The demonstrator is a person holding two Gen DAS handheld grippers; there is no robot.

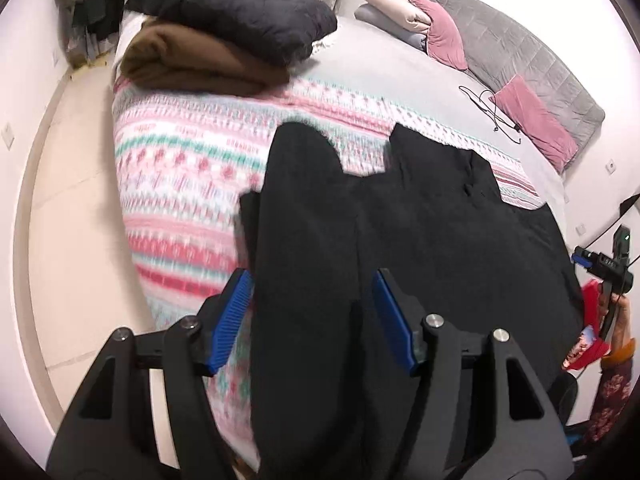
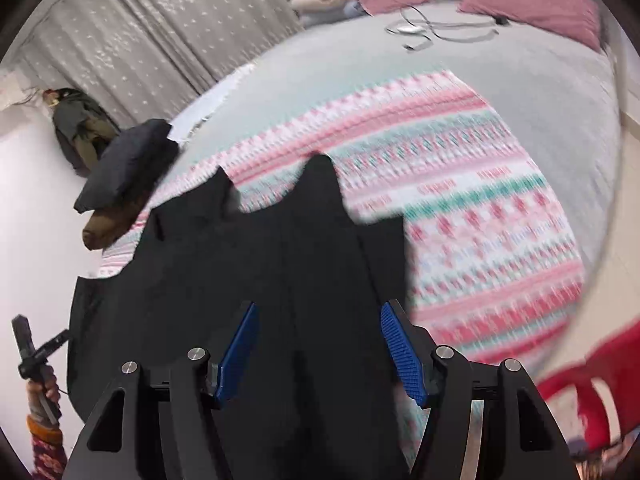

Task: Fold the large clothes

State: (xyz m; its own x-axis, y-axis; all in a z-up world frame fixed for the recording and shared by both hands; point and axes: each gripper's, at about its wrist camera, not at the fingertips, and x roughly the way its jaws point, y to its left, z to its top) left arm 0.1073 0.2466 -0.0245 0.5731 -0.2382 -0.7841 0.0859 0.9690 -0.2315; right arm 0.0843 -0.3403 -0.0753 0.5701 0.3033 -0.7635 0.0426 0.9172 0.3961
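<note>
A large black garment lies spread on the patterned blanket near the bed's front edge, with two pointed ends toward the pillows. My left gripper hovers open over its left part; black cloth shows between the blue pads, which do not press on it. Over the garment's right part my right gripper is also open, its pads apart with cloth lying below. Each view shows the other gripper held in a hand at its edge.
A dark quilted piece sits on a folded brown one at the bed's far left corner. Pink pillows and a black cable lie near the grey headboard. A red chair stands at the right, and tiled floor lies left.
</note>
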